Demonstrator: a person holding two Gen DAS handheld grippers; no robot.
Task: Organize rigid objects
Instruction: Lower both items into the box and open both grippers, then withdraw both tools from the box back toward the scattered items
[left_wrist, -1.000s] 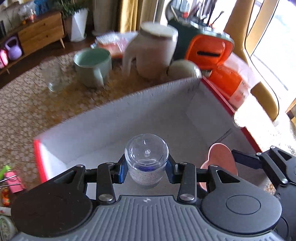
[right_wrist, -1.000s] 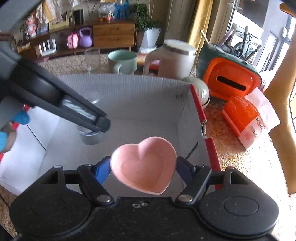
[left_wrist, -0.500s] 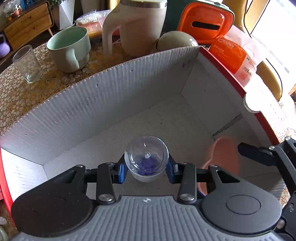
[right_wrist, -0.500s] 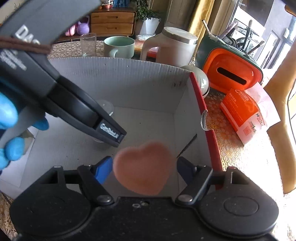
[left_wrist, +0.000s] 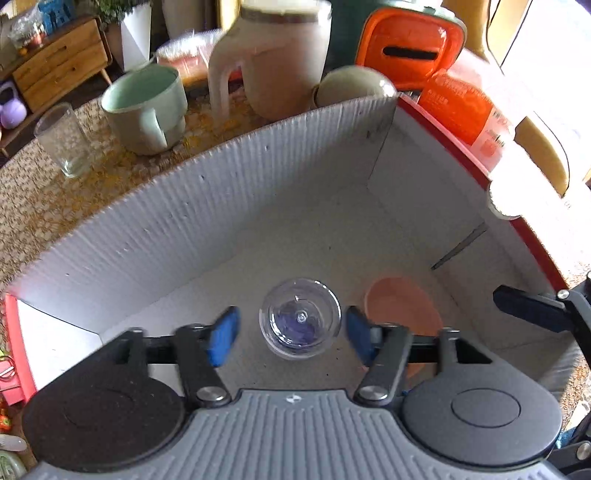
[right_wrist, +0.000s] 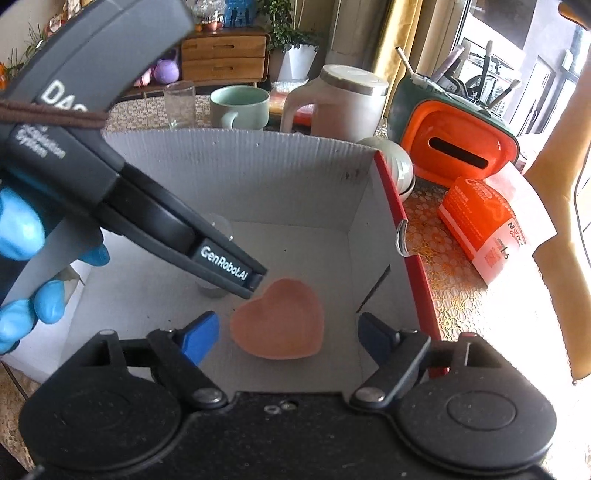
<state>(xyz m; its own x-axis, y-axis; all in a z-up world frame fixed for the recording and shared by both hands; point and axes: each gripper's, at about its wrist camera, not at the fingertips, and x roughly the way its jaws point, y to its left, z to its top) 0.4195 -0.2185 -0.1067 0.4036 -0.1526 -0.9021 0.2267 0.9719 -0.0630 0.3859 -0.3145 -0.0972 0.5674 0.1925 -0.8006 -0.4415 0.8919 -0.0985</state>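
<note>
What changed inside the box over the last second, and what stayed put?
Both items were let go. The left hand-held gripper has just opened off the clear jar; the right hand-held gripper has just opened off the pink heart dish. Both now sit in the cardboard box. The green mug and glass stayed put.

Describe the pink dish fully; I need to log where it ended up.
The pink dish is heart-shaped, shallow, matte, likely plastic or ceramic, slightly blurred. It sits open side up inside the box, near the red-edged wall, beside the clear jar. The right gripper has just been opening; its blue pads stand apart from the dish on either side, nothing gripping it. Whether it fully rests on the floor cannot be told.
</note>
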